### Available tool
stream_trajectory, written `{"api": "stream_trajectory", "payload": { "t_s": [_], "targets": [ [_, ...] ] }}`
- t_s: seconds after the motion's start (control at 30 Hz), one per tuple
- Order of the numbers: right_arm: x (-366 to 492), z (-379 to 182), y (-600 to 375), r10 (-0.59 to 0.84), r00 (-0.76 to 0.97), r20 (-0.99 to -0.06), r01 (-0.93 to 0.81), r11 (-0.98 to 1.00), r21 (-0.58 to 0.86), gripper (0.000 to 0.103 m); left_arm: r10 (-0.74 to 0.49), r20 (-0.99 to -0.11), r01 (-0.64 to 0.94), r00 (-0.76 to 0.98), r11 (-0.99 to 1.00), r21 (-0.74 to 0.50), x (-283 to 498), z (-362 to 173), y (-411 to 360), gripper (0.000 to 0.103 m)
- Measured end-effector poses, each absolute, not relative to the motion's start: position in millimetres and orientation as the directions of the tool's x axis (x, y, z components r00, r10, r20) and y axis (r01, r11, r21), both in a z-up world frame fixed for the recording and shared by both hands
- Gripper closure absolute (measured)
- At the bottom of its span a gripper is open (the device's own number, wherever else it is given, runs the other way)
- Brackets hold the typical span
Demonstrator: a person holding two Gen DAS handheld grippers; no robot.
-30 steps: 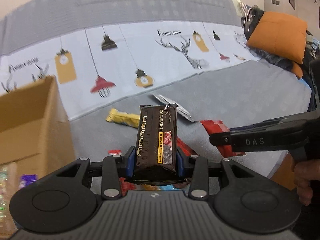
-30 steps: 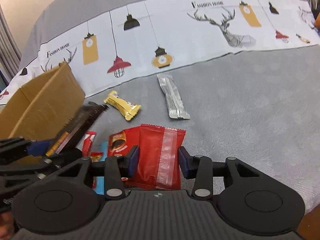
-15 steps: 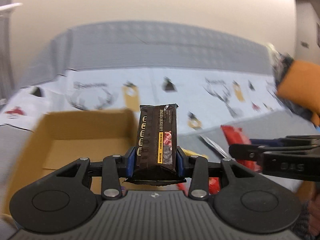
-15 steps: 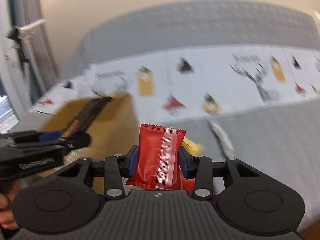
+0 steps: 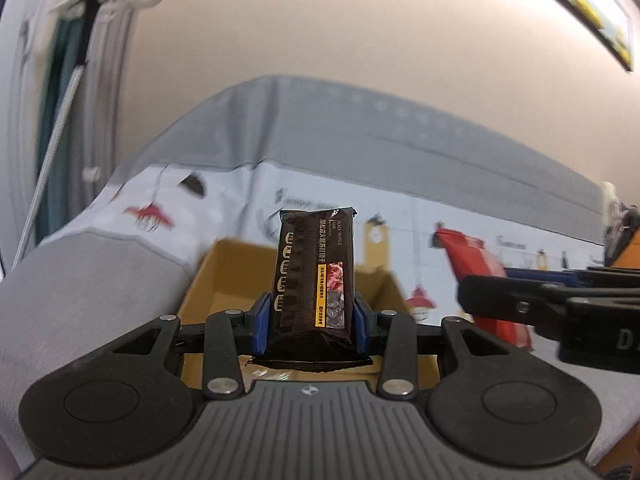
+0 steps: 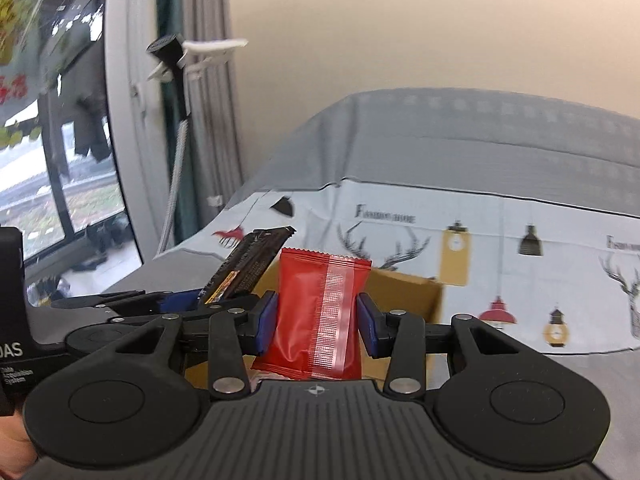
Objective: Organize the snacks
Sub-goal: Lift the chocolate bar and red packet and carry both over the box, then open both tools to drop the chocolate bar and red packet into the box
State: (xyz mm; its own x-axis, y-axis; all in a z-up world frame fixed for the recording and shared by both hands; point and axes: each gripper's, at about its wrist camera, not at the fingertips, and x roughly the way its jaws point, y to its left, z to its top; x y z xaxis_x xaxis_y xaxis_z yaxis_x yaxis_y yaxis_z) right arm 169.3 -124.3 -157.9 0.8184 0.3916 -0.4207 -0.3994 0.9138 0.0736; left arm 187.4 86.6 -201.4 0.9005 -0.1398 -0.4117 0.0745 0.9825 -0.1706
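My left gripper is shut on a dark brown snack pack and holds it upright over the open cardboard box. My right gripper is shut on a red snack packet, held upright just in front of the same cardboard box. In the right wrist view the left gripper and its dark pack are to the left. In the left wrist view the right gripper and the red packet are to the right.
The box sits on a grey bed with a white printed sheet behind it. A window and curtain are at the left. A beige wall stands behind the bed.
Both grippers have lifted their packets off the bed and swung left to the cardboard box. The loose snacks on the bed have left the view.
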Motion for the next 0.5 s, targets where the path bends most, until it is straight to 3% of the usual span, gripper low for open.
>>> {"api": "stream_trajectory", "payload": {
  "t_s": [0.13,0.27,0.37,0.5],
  "targets": [
    [190.1,-176.5,-107.1,0.379,0.797,-0.471,-0.402,0.914,0.055,0.059,-0.107,-0.466,0.0,0.878,0.975,-0.222,209.7,-229.4,114.1,0.059],
    [211.1,-208.7,-102.6,0.35,0.766,-0.539,-0.374,0.925,0.069,0.059,-0.154,-0.566,-0.044,0.81,0.946,-0.32,235.7,-264.0,137.8,0.059],
    [224.5,-235.2,-101.7,0.331,0.737,-0.589,-0.35,0.933,0.085,0.059,-0.149,-0.631,-0.029,0.761,0.965,-0.262,249.4,-282.7,133.8,0.059],
    [233.8,-265.2,-96.4,0.305,0.697,-0.649,-0.336,0.938,0.081,0.059,-0.132,-0.65,0.015,0.748,0.983,-0.183,249.2,-290.2,122.8,0.059]
  ]
}}
